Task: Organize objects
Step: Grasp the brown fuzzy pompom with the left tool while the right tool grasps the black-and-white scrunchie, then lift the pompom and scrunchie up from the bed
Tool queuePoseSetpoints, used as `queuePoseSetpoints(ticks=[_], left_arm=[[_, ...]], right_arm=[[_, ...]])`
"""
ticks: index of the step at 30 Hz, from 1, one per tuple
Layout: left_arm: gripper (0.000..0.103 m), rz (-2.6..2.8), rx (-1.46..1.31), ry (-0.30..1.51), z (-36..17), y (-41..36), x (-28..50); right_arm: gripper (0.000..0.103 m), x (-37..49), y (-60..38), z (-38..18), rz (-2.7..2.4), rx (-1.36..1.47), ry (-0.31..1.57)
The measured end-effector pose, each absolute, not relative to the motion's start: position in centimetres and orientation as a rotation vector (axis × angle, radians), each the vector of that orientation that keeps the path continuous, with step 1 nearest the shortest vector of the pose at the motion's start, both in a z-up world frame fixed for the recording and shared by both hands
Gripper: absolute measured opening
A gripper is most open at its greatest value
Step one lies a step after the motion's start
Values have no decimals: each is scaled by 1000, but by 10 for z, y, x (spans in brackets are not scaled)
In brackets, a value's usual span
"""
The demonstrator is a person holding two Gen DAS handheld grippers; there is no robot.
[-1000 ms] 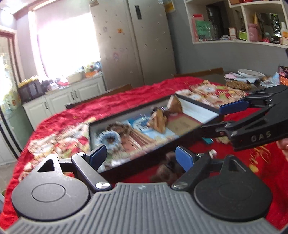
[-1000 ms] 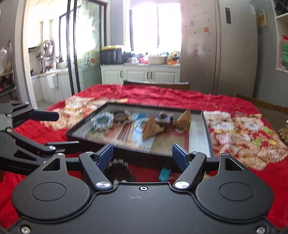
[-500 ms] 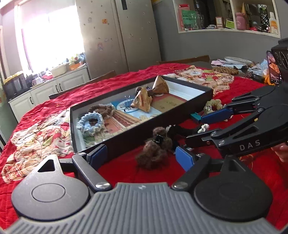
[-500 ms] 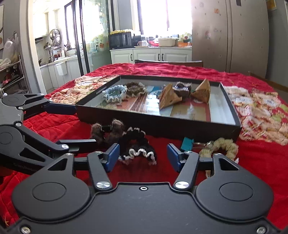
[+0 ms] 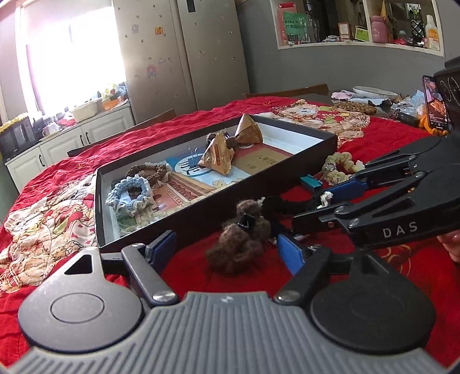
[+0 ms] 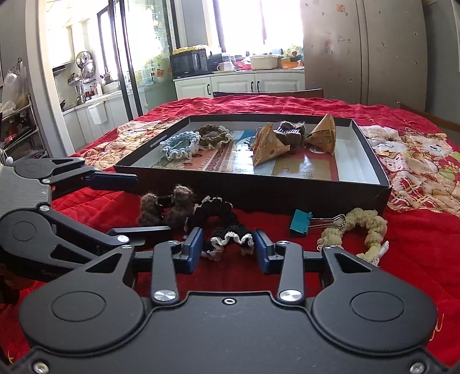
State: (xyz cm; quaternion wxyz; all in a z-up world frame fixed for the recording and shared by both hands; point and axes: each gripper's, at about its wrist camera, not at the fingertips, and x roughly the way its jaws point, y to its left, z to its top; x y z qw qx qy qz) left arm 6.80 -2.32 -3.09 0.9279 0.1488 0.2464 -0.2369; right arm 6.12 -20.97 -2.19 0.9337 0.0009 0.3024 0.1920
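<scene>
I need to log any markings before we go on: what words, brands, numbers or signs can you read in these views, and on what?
"DAS": white letters on the side of the right gripper.
Green sign on the wall shelf: characters too small to read.
Card lying in the black tray: printed characters blurred.
White print on the tray's outer wall, right wrist view: too small.

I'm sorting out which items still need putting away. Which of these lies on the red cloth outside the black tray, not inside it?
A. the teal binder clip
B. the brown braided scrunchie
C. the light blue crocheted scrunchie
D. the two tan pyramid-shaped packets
A: the teal binder clip lies on the red cloth in front of the black tray, next to the cream scrunchie, while the other three sit inside the tray.
</scene>
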Motion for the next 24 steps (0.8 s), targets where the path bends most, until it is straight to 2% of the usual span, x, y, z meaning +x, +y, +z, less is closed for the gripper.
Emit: queuePoseSetpoints(ticks=[5, 15, 24], left_arm=[[72, -497, 311, 510, -33, -28, 70], [42, -504, 293, 543, -37, -31, 77], [34, -486, 260, 556, -37, -26, 78]], right_arm=[[23, 59, -207, -22, 403, -6, 609], [20, 55, -209, -24, 397, 3, 600], [20, 53, -213, -24, 390, 18, 594]])
